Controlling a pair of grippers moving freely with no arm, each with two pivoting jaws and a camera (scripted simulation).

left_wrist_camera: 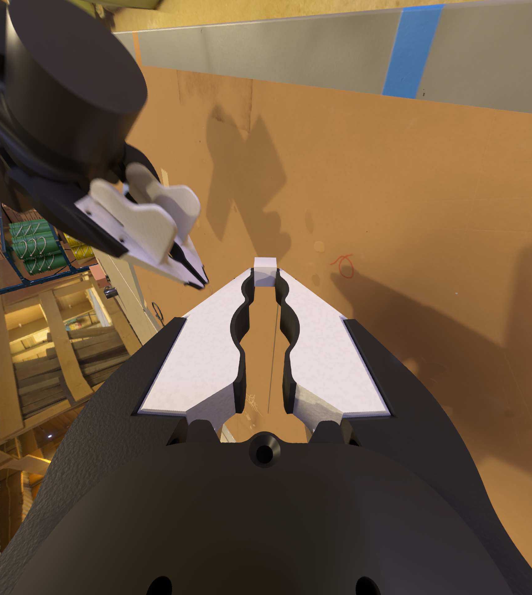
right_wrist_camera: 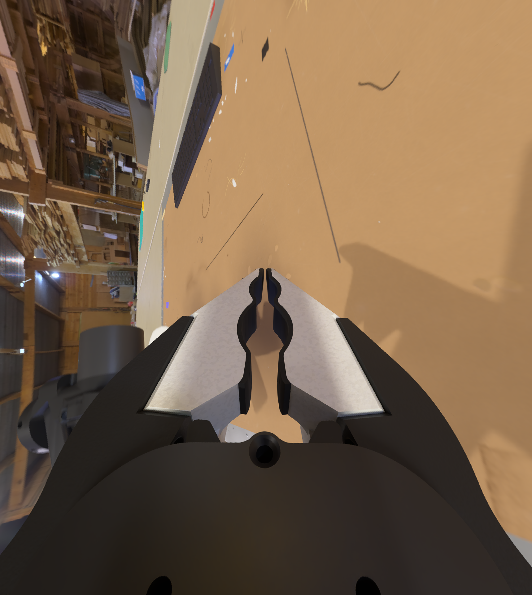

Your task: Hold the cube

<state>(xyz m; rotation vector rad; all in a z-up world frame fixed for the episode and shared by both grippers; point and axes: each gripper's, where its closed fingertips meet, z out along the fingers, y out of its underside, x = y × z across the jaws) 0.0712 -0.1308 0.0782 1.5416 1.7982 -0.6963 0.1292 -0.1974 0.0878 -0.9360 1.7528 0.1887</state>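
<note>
We see the left gripper (left_wrist_camera: 265, 273) clamped on the white cube (left_wrist_camera: 265, 271), which sits between its fingertips over the open middle of the brown worktop (left_wrist_camera: 387, 193), well short of the grey edge strip (left_wrist_camera: 290, 54). The right gripper (right_wrist_camera: 264, 272) has its tips nearly together on nothing. A black keyboard (right_wrist_camera: 198, 125) lies near another edge.
</note>
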